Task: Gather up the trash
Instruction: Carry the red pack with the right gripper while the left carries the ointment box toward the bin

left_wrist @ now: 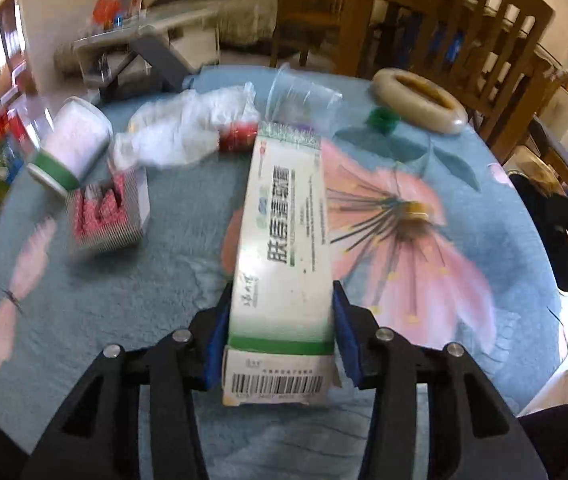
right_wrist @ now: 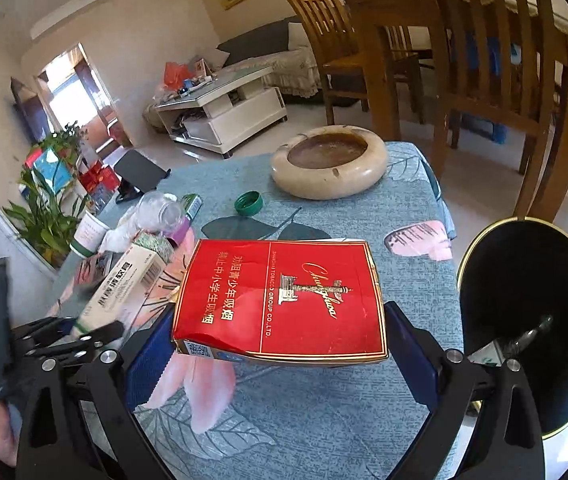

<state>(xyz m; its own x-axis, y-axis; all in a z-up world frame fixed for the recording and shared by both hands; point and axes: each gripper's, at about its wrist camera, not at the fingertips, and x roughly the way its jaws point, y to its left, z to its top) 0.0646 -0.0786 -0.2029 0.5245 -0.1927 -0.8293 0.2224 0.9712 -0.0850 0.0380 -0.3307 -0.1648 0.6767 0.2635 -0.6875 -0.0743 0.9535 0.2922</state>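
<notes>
My left gripper [left_wrist: 280, 332] is shut on a long white and green carton [left_wrist: 284, 240] and holds it above the blue flowered tablecloth [left_wrist: 144, 280]. It also shows in the right wrist view [right_wrist: 124, 284], at the left. My right gripper [right_wrist: 280, 344] is shut on a red cigarette pack [right_wrist: 284, 300] above the table. A black bin with a gold rim [right_wrist: 536, 320] stands off the table's right edge, with some trash inside. A crumpled plastic bag [left_wrist: 188, 128], a clear plastic cup [left_wrist: 300, 100], a paper cup [left_wrist: 72, 140] and a green cap [left_wrist: 382, 120] lie on the table.
A stone ashtray [right_wrist: 328, 160] sits at the table's far side. A small red-patterned box [left_wrist: 108, 212] lies at the left. Wooden chairs [right_wrist: 484, 60] stand behind the table. A white coffee table [right_wrist: 224, 112] and potted plants [right_wrist: 44, 216] are further off.
</notes>
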